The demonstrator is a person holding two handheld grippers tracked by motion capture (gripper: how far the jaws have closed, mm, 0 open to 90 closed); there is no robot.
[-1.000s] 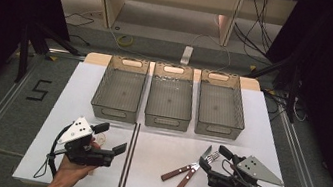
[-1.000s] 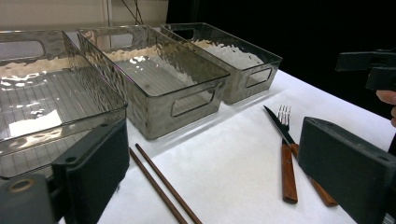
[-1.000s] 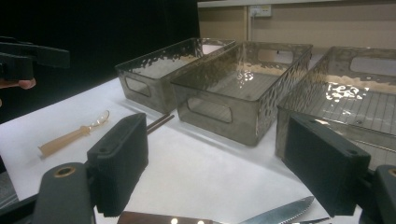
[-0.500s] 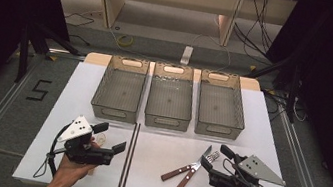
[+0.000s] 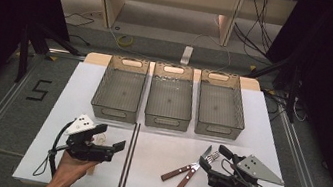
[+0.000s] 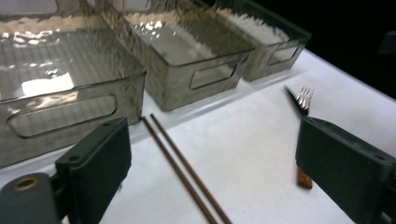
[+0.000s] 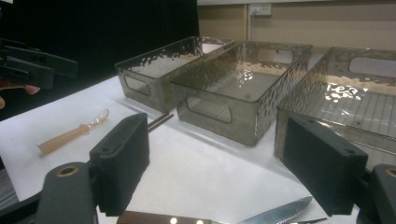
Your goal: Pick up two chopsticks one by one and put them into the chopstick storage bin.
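3 smoky see-through bins (image 5: 168, 101) sit side by side at the far end of the white surface (image 5: 259, 133), each with slot handles and a ribbed floor, all 3 bare inside. 2 thin brown chopsticks (image 5: 129, 156) lie together down the middle, ends just short of the bins. 1 fork (image 5: 189, 167) and 1 serrated knife (image 5: 193, 171), both wooden-handled, lie crossed just beside the right hand-held gripper (image 5: 211, 157), jaws apart, nothing held. In the right gripper view, 1 spoon (image 7: 72, 133) with a pale handle lies near the left hand-held gripper (image 5: 112, 136), whose jaws also stand wide apart.
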